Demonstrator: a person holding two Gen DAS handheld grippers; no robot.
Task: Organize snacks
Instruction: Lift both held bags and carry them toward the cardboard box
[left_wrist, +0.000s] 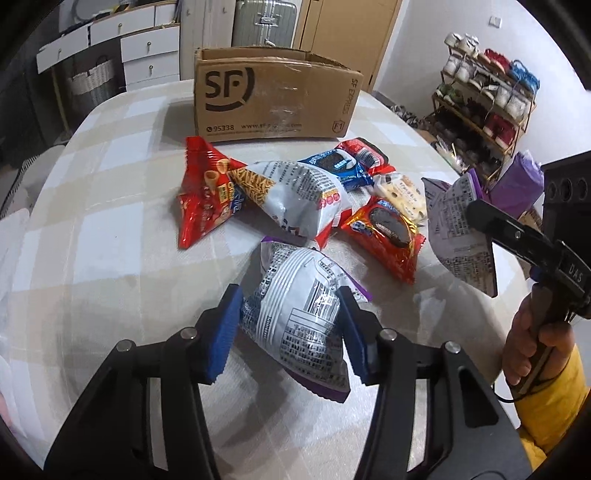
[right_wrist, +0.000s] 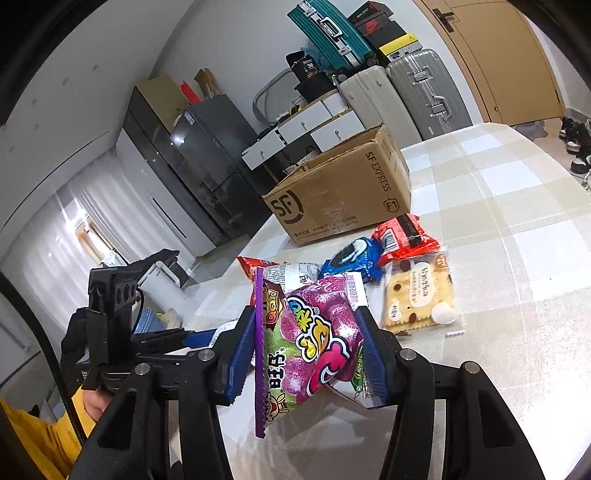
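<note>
My left gripper (left_wrist: 290, 321) is shut on a silver-backed purple candy bag (left_wrist: 299, 317) just above the table. My right gripper (right_wrist: 308, 354) is shut on a matching purple candy bag (right_wrist: 314, 339), held above the table; this bag also shows at the right of the left wrist view (left_wrist: 458, 225). A pile of snacks lies ahead: a red cone-snack bag (left_wrist: 203, 199), a white bag (left_wrist: 299, 195), blue Oreo pack (left_wrist: 340, 166), red Oreo packs (left_wrist: 388, 229), and a clear biscuit pack (right_wrist: 421, 291). The open SF cardboard box (left_wrist: 273, 99) stands behind the pile.
The table (left_wrist: 110, 229) has a beige checked cloth. A shoe rack (left_wrist: 484, 110) stands to the right beyond the table. Suitcases (right_wrist: 424, 88) and white drawers (left_wrist: 147, 55) stand behind the box.
</note>
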